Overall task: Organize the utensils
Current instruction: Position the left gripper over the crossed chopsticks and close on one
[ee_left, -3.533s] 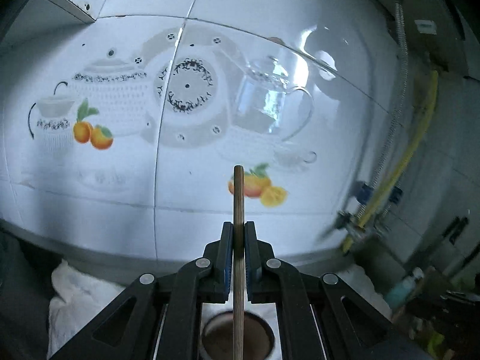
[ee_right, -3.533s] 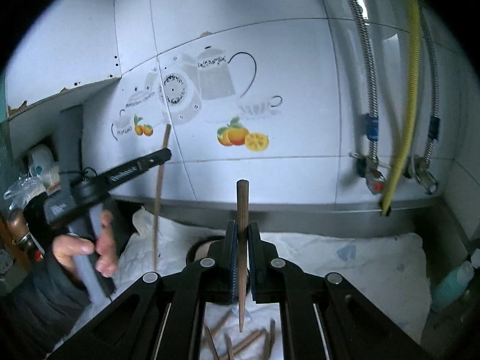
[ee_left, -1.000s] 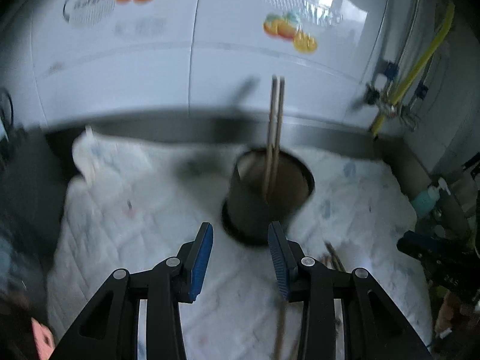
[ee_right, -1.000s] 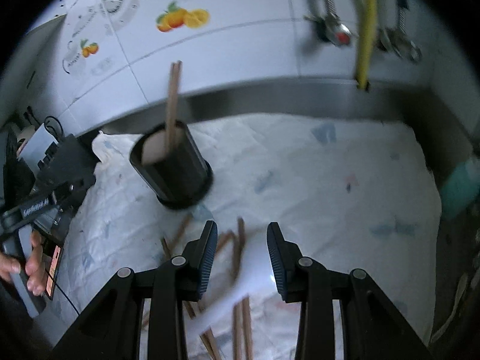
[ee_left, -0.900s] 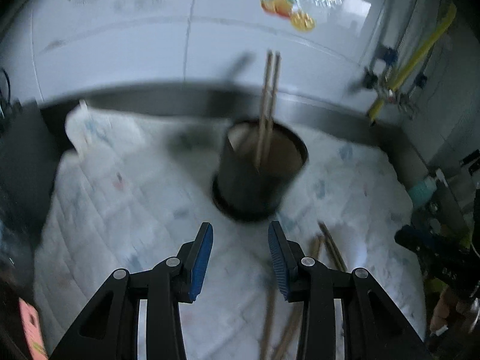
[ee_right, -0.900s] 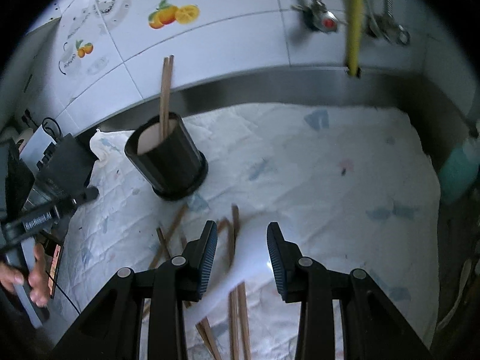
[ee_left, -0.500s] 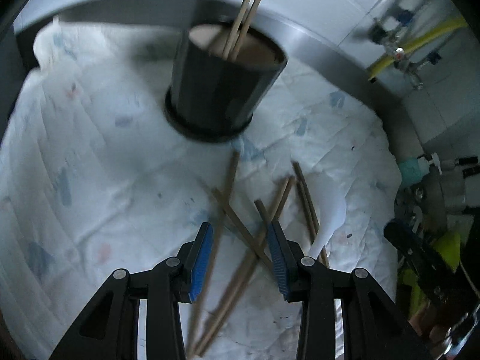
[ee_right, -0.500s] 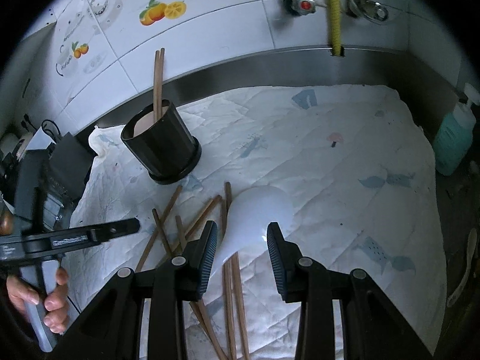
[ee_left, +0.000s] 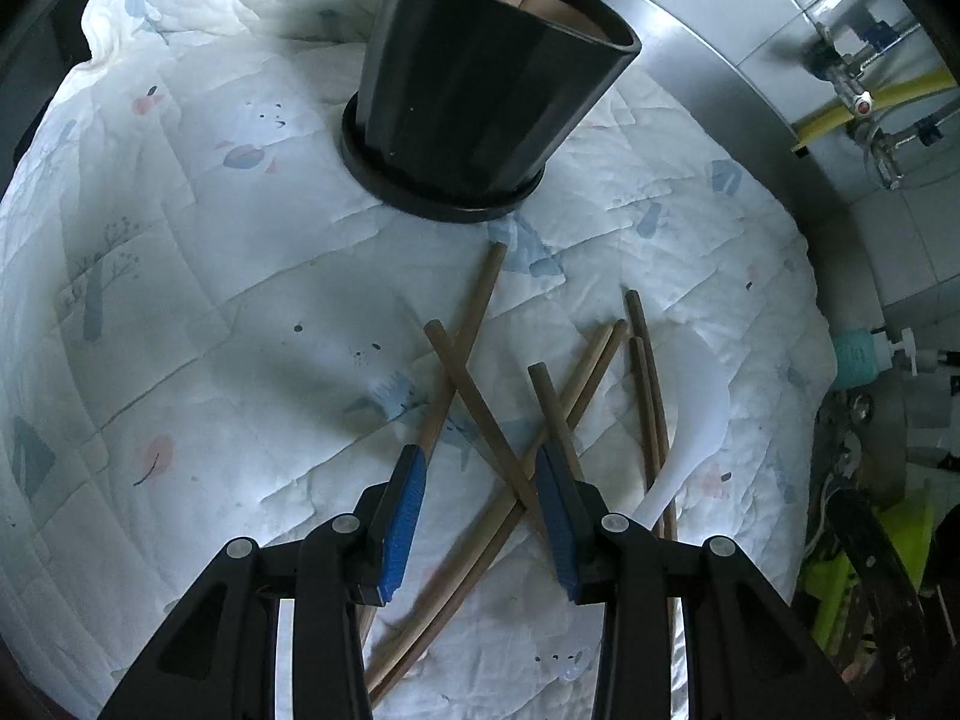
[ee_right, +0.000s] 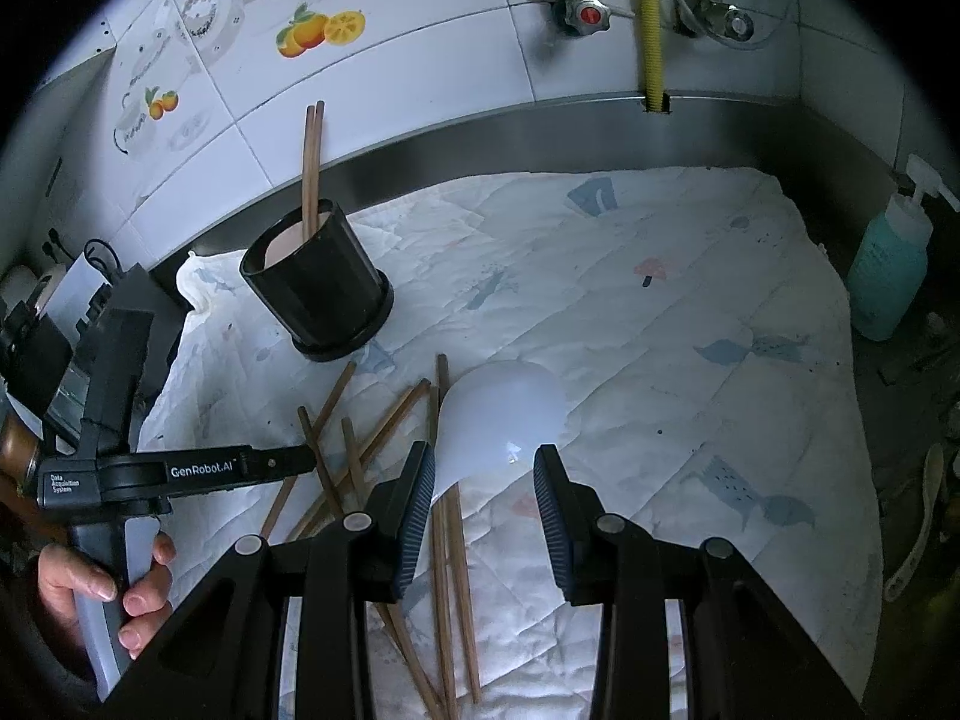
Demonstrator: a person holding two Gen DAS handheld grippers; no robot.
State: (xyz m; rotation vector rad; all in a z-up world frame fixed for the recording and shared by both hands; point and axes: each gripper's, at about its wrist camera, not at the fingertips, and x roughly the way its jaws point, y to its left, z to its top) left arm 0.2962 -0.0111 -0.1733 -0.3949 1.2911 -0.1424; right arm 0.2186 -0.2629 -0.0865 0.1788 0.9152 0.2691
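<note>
Lying crossed on the cloth (ee_left: 180,276) before the holder (ee_left: 480,102), the chopsticks (ee_left: 480,414) run hidden under both grippers; left gripper (ee_left: 480,474) and right gripper (ee_right: 483,480) gape empty above them, the spoon (ee_right: 504,420) partly hidden by the right one.

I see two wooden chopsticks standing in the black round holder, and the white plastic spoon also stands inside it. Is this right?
Not quite. Two wooden chopsticks do stand in the black round holder, but the white plastic spoon lies on the quilted cloth among loose chopsticks, as the right wrist view shows.
</note>
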